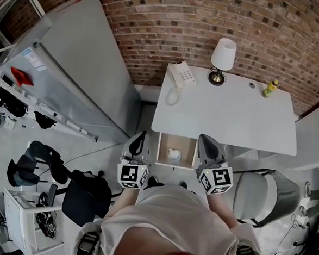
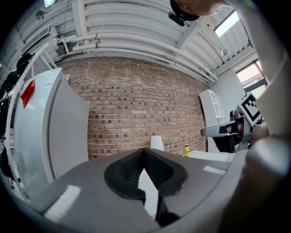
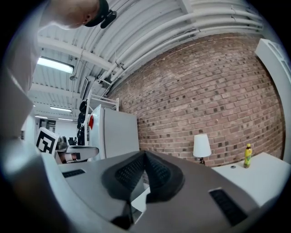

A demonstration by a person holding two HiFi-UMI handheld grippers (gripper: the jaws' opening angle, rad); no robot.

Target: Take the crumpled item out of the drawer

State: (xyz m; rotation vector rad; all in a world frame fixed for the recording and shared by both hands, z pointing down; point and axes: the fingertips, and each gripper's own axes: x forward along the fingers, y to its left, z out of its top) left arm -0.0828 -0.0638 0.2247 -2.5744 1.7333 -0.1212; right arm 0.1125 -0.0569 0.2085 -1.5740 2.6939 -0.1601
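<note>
Crumpled item (image 1: 173, 153) sits mid-floor of the open drawer (image 1: 187, 147); left gripper (image 1: 139, 141) and right gripper (image 1: 207, 145) flank the drawer's two sides, jaws closed and empty, neither clearly nearer.

desk (image 1: 225, 115): 1 | drawer (image 1: 184, 144): 1 | crumpled item (image 1: 173, 153): 1 | lamp (image 1: 223, 55): 1 | telephone (image 1: 180, 75): 1 | bottle (image 1: 269, 88): 1
</note>
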